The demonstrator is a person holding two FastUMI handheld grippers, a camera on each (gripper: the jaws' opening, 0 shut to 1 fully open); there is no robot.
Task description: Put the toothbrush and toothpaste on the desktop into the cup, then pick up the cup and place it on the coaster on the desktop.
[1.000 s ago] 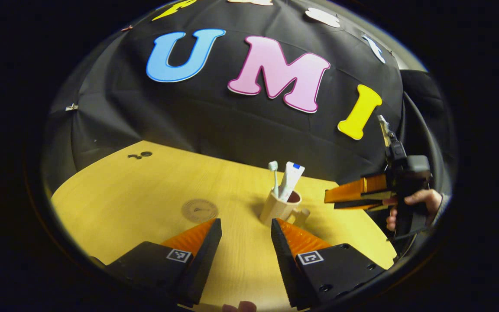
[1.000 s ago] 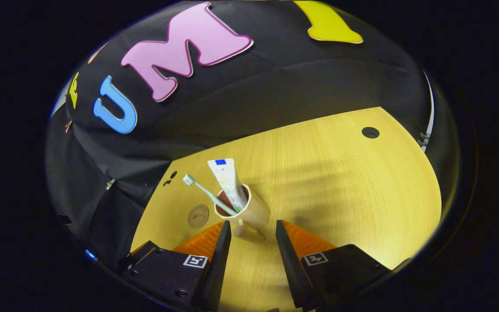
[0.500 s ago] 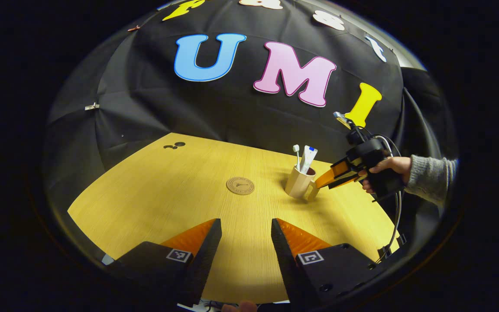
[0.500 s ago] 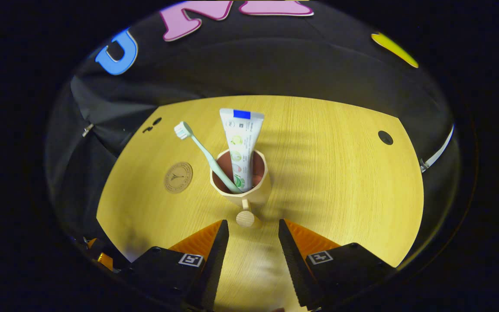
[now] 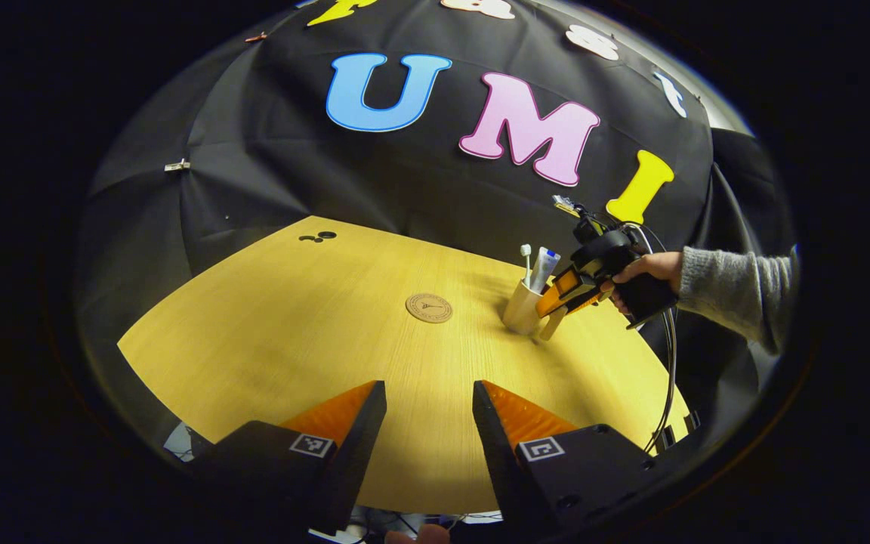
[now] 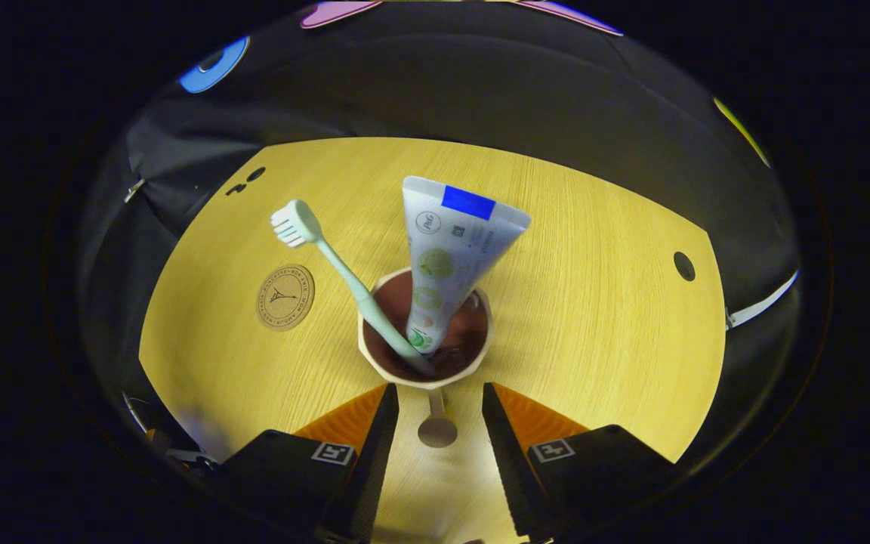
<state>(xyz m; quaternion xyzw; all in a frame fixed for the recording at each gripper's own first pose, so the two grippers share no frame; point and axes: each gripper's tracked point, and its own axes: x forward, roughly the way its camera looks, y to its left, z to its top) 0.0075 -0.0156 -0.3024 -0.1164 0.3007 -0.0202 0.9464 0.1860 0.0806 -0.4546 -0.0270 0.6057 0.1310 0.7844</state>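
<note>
Right gripper view looks steeply down into the cup (image 6: 426,355): one beige cup with a dark inside, one pale green toothbrush (image 6: 333,268) leaning to the gripper's left, one white toothpaste tube (image 6: 446,261) with a blue patch standing upright beside it, both resting inside. The cup's knob handle (image 6: 436,431) sits in the gap of the right gripper (image 6: 439,400), whose jaws stand apart on either side of it, no contact visible. One round coaster (image 6: 285,297) lies on the yellow wooden desktop (image 6: 593,317), left of the cup and apart from it.

Left gripper view gives the side-on picture the other lacks: the right gripper (image 5: 556,296) angled down at the cup (image 5: 521,308), held by a hand (image 5: 643,272) in a grey sleeve (image 5: 737,291) (cable hanging under it). Toothbrush (image 5: 526,261) and tube (image 5: 544,268) stick up from the rim. Coaster (image 5: 429,307) sits ahead of the left gripper (image 5: 424,412), between it and the cup's left side. Left gripper's jaws are moderately apart, holding nothing, hovering over the desktop's near edge (image 5: 269,347), well away from the cup.
</note>
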